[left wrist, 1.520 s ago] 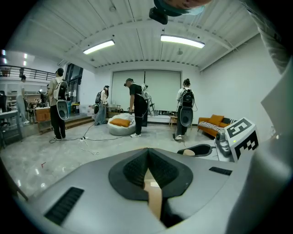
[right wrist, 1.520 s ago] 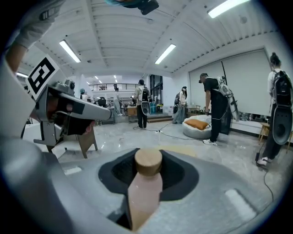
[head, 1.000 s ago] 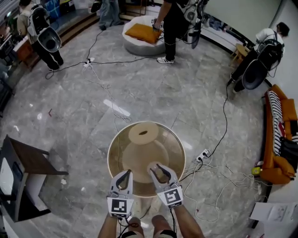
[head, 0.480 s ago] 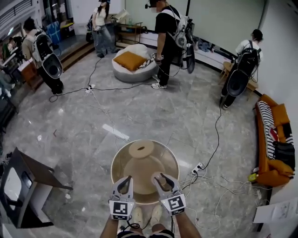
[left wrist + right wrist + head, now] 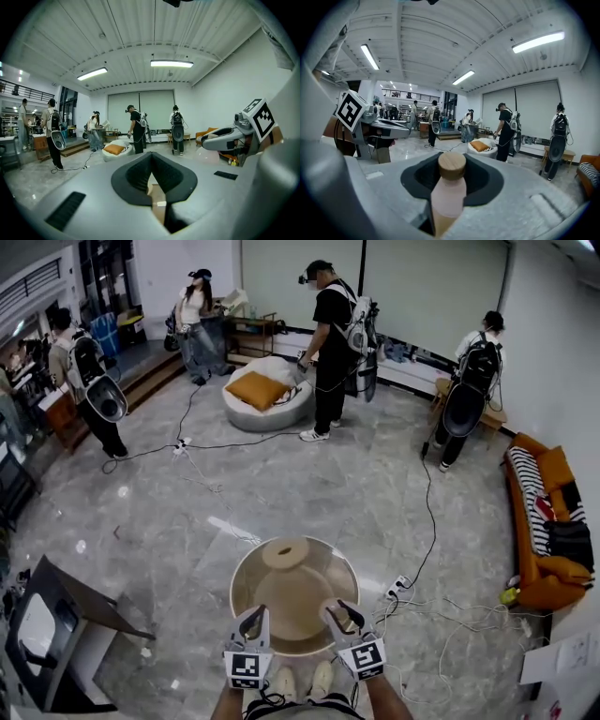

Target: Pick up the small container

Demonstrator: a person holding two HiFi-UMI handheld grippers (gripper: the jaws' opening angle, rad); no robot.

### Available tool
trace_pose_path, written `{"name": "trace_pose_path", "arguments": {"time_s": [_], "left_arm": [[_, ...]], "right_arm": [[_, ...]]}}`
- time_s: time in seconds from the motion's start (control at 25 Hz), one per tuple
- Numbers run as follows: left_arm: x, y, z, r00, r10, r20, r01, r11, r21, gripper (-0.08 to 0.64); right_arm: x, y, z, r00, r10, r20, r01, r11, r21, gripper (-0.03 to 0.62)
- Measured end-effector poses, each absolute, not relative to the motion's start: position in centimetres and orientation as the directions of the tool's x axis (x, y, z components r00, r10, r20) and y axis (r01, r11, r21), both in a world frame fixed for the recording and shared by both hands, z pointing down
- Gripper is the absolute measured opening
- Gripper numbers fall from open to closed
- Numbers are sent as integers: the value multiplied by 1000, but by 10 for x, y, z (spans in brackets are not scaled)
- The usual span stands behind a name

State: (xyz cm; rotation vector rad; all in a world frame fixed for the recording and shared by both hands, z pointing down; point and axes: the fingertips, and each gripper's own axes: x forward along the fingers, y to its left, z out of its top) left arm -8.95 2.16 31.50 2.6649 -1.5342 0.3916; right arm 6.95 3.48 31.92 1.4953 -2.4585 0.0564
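Note:
The small container is a pale pink bottle with a round wooden lid. My right gripper is shut on it, and the lid stands up between the black pads. In the head view this right gripper hangs over the near right edge of the round glass-topped table. Beside it my left gripper has its tips together and nothing between them. In its own view the left gripper shows only a bit of table through the gap below the tips.
A beige disc lies at the table's far side. Cables and a power strip trail over the marble floor to the right. A dark side table stands at the left, an orange sofa at the right. Several people stand further off.
Both grippers have risen away from the table top, the right one carrying the pink container. The head view has tipped up, so the table looks smaller and more of the room shows.

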Motion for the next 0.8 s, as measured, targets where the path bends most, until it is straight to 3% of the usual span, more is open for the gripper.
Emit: {"name": "trace_pose_path", "arguments": {"time_s": [0.8], "left_arm": [[-99, 39, 310, 472, -848, 240, -859, -504, -92, 17]], "right_arm": [[70, 54, 309, -417, -878, 236, -886, 450, 108, 124]]}}
